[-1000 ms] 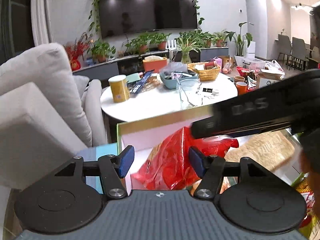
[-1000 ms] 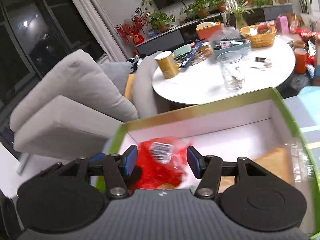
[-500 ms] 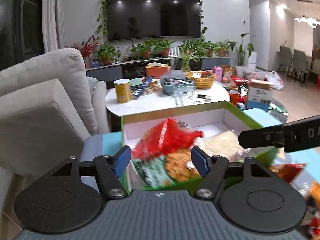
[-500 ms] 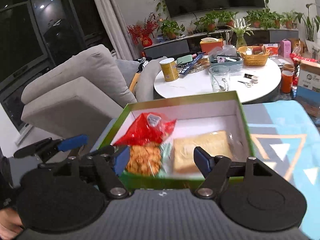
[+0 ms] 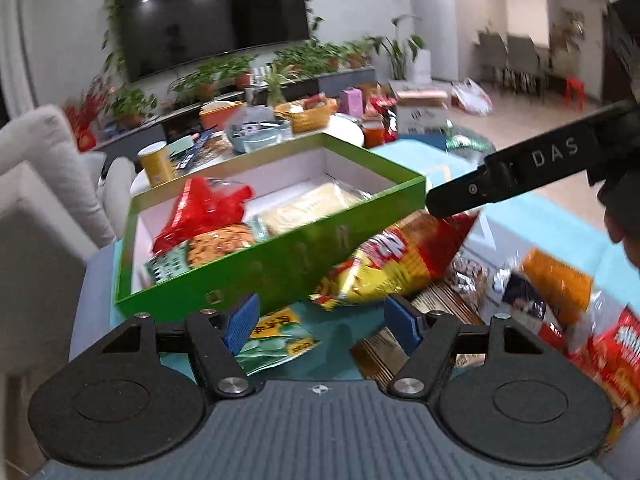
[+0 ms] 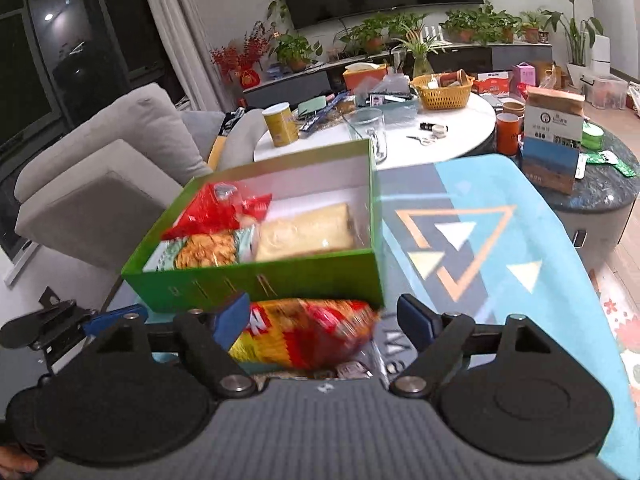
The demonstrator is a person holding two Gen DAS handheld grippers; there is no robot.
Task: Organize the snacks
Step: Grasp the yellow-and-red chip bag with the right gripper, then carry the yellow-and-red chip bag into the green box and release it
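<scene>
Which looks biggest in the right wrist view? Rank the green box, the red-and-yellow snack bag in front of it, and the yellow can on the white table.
1. green box
2. red-and-yellow snack bag, partly hidden by the gripper; being nearer enlarges it
3. yellow can, farthest away, so its true size is unsure

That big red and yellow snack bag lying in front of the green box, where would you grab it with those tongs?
Probably by the puffy middle of the red and yellow bag, coming from above on the near side. It lies flat against the green box, so the far edge is blocked, and the soft film should pinch easily.
</scene>
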